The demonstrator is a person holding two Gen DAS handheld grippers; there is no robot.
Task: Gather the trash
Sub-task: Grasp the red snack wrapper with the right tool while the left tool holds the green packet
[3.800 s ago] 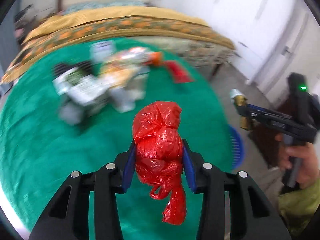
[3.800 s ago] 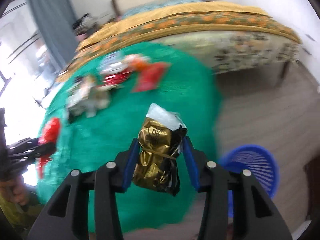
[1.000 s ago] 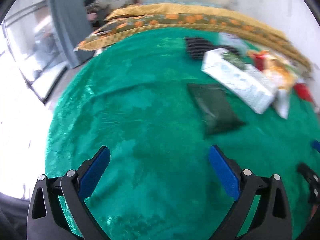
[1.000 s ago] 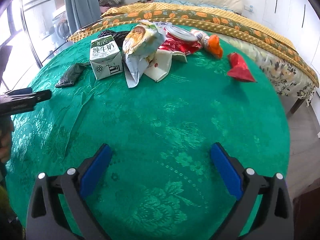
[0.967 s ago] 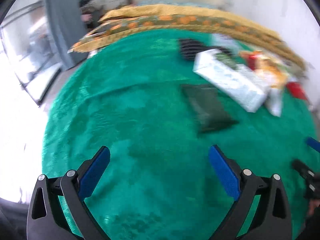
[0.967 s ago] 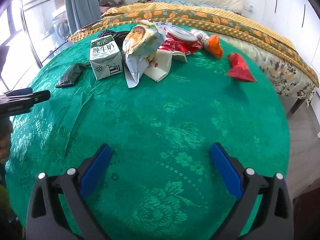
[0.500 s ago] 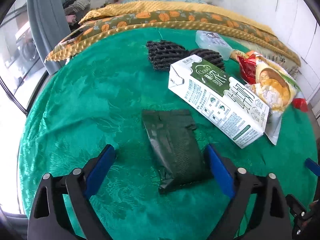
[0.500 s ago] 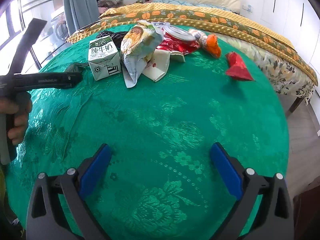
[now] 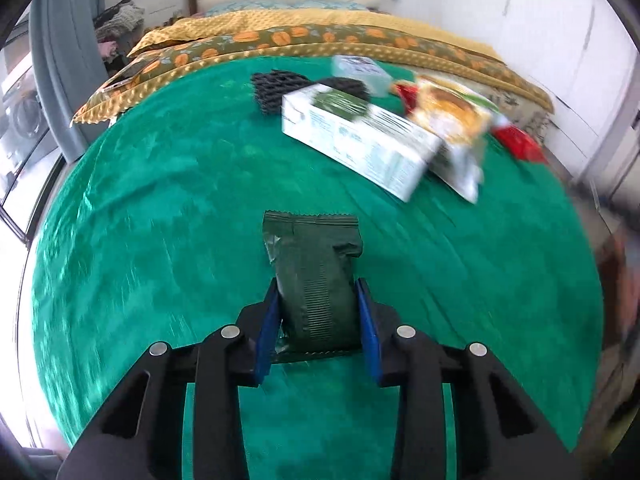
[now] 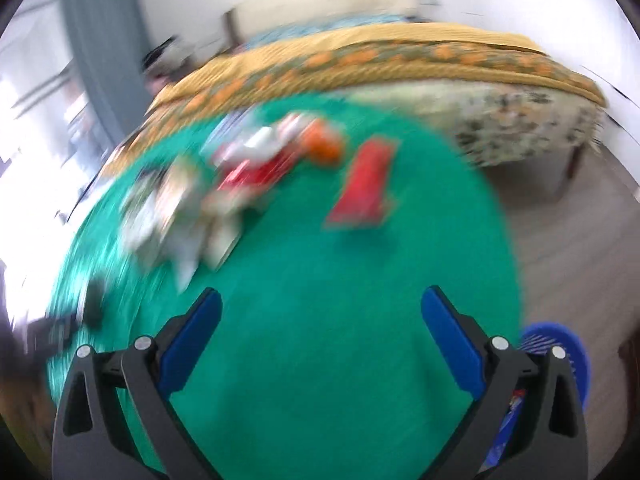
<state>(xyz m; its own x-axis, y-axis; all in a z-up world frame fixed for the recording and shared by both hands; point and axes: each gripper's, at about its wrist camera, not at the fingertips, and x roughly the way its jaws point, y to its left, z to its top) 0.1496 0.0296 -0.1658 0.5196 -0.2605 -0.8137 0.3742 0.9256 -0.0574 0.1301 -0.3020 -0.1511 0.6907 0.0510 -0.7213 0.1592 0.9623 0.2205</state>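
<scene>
My left gripper [image 9: 317, 304] is shut on a dark green foil packet [image 9: 314, 276], its blue pads pressing the packet's sides over the green cloth of the round table [image 9: 160, 216]. Beyond it lie a white and green milk carton [image 9: 356, 140], a snack bag [image 9: 452, 120], black foam netting [image 9: 276, 84] and a red wrapper [image 9: 518, 142]. My right gripper [image 10: 320, 320] is open with nothing between its fingers, above the cloth [image 10: 320, 360]. Its view is blurred: a red wrapper [image 10: 364, 188] and a heap of trash [image 10: 224, 192] lie ahead.
A blue slatted basket [image 10: 560, 356] stands on the floor at the table's right edge. A bed with a yellow and orange cover [image 9: 320, 36] runs behind the table. White cupboards [image 9: 540, 40] are on the right, a grey curtain [image 9: 56, 80] on the left.
My left gripper moved up to the dark green packet and shut on it; earlier its jaws stood wide. The right gripper swung right and rolled, bringing the blue basket into view.
</scene>
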